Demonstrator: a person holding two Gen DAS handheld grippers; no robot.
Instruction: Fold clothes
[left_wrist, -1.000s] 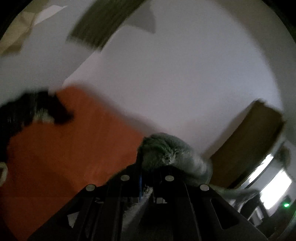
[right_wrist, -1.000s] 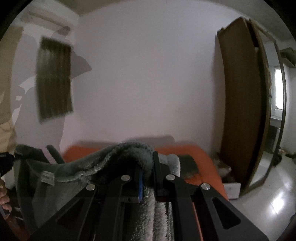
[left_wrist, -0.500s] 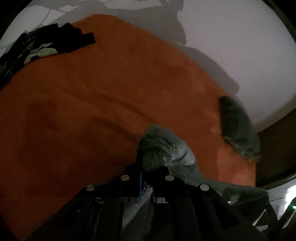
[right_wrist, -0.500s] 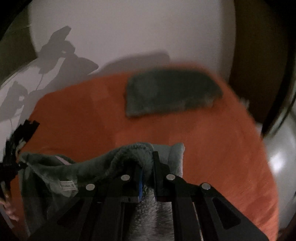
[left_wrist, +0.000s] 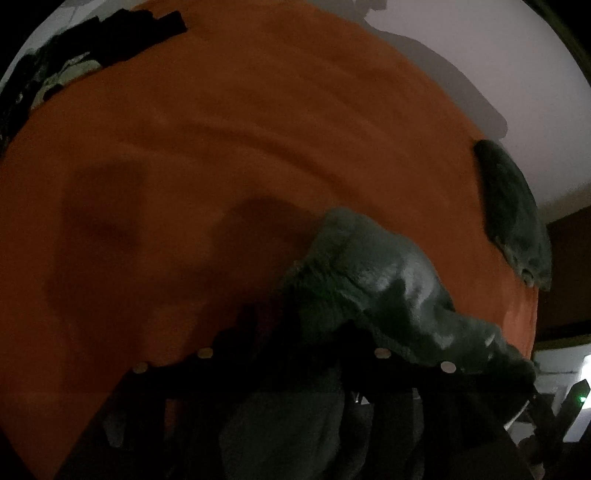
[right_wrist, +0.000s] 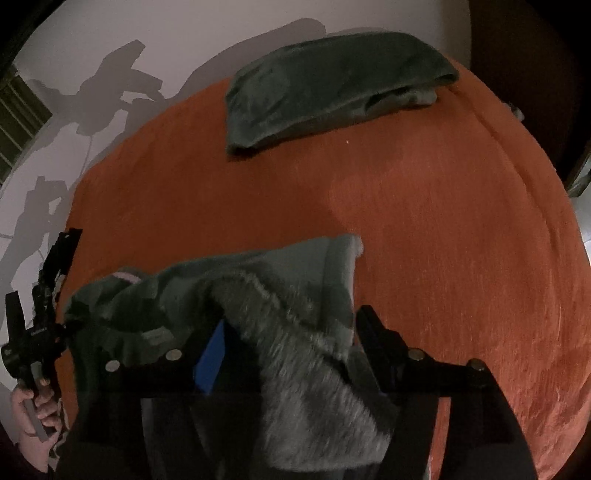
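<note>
The right wrist view is the clearer of the two. It shows a grey fleece garment bunched on the near part of an orange bed cover, and a second, folded grey garment lying flat at the far edge of the bed, well apart from the first. At the far left of this view a person's hand grips the handle of the left hand-held gripper; its finger ends cannot be made out here. Shadows of both tools fall on the pale wall behind.

The left wrist view is dark and blurred. It alone shows a heap of dark clothes at the far left corner of the bed. The fleece garment is humped in front of the camera, and the folded garment appears at the far right edge.

Right hand-held gripper: jaws standing wide apart and opening. The fleece lies loosely between them, draped over the tool; the blue pad on the left finger is partly bare, and neither pad presses the cloth.

Left hand-held gripper: jaws opening, with a gap between the dark fingers. The fleece hangs over the right finger and runs down between them, unclamped.
</note>
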